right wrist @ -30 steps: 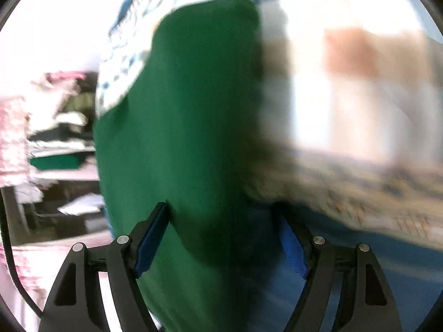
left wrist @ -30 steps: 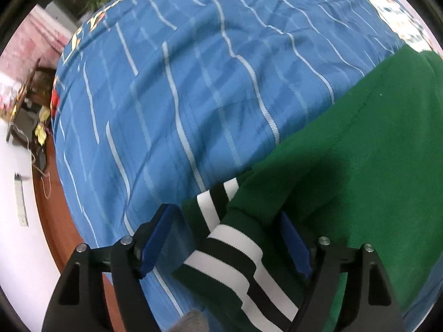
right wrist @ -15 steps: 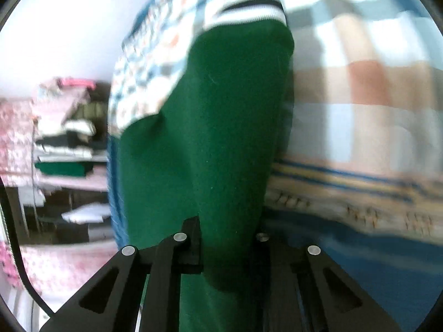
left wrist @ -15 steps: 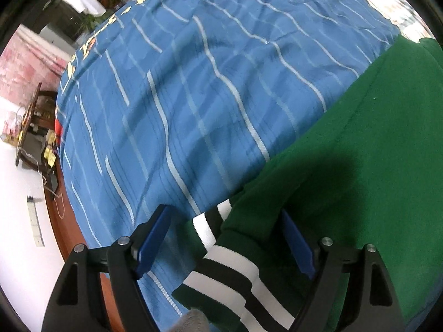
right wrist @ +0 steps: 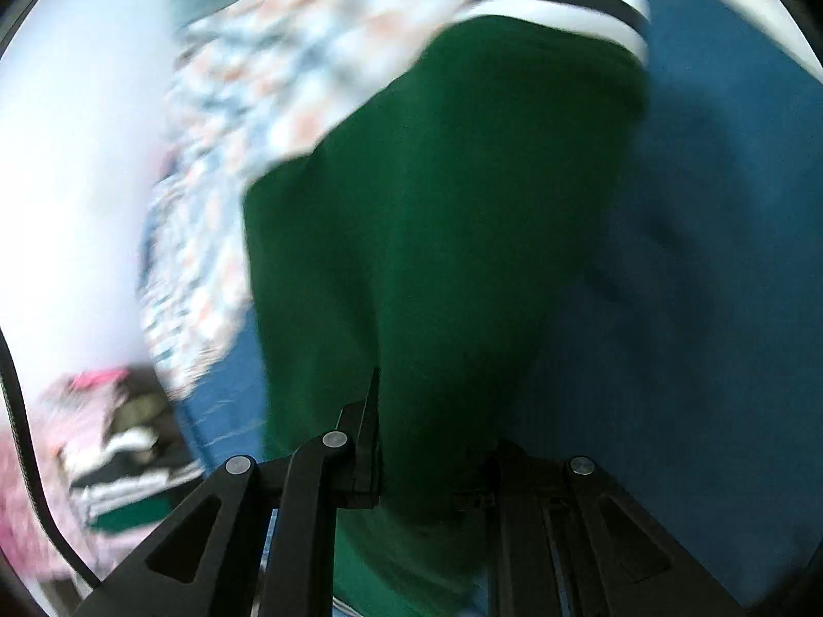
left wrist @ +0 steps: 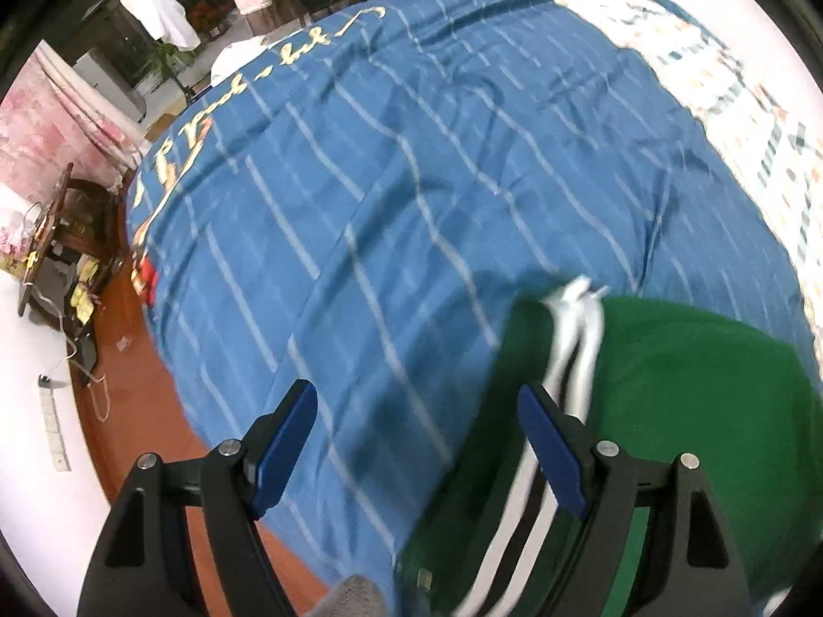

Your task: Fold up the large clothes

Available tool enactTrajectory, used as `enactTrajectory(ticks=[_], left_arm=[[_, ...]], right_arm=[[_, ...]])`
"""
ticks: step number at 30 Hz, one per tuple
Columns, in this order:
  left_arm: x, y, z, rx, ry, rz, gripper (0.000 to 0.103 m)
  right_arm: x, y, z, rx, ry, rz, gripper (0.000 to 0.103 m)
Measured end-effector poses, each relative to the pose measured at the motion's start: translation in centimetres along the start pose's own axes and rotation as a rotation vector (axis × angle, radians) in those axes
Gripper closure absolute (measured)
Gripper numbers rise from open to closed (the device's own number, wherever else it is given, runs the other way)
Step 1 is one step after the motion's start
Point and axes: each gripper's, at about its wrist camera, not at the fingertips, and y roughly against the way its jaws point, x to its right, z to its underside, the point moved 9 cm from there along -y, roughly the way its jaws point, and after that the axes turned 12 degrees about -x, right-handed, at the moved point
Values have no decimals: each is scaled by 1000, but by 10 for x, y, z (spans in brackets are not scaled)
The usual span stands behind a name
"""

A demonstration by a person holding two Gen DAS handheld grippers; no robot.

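Note:
A green garment (left wrist: 694, 401) with black-and-white striped trim (left wrist: 519, 509) lies on the blue striped bedcover (left wrist: 411, 195), at the lower right of the left wrist view. My left gripper (left wrist: 419, 445) hangs open above the cover with nothing between its blue pads (left wrist: 288, 437). The garment's edge sits just behind its right finger. In the blurred right wrist view my right gripper (right wrist: 427, 463) is shut on a fold of the green garment (right wrist: 452, 216). The fabric stretches away from it to a striped cuff (right wrist: 555, 5) at the top.
A patterned quilt (left wrist: 761, 118) covers the bed's far right. Left of the bed are the red-brown floor (left wrist: 139, 401), dark wooden furniture (left wrist: 61, 236) with cables, and a power strip (left wrist: 51, 421). Shelves of stacked clothes (right wrist: 118, 457) show at the right view's lower left.
The left gripper has lifted off the striped cuff that lay between its pads. The right gripper has shut on the green fabric and swung it across the bed.

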Motion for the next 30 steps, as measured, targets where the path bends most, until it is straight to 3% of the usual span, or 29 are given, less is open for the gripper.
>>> enactTrajectory(ticks=[4,7,9,11,13,18,20,21,23,24,27,30], left_arm=[[10,-8,27,-41,-22,-23,22],[25,-13,22,-41,-37,2,23],[43,-19,9,-38,-59,41,24],[64,-24,-7,-17,-85,85,24],[87,-38,-23,-22,-130,105,26],[123,-61,-41,-36,-203,110,28],[132,-57,-42,-2,-239,104,38],[135,-56,-42,7,-253,96,42],[141,-53,-38,22,-280,87,53],[143,-51,-36,31,-286,72,53],[140,-43,-34,35,-284,61,53],[127,-21,-35,76,-235,88,53]], right_arm=[[96,25,46,-51,-111,132,85],[146,18,60,-177,-171,189,68],[157,18,59,-234,-177,196,62],[155,26,55,-267,-125,216,52],[151,35,59,-296,-44,246,48],[139,76,61,-327,161,395,47],[124,89,54,-289,235,436,47],[112,96,44,-256,285,438,45],[95,102,20,-194,352,437,24],[82,99,-4,-151,394,427,20],[49,82,-60,-66,491,442,19],[21,46,-105,-77,550,465,19]])
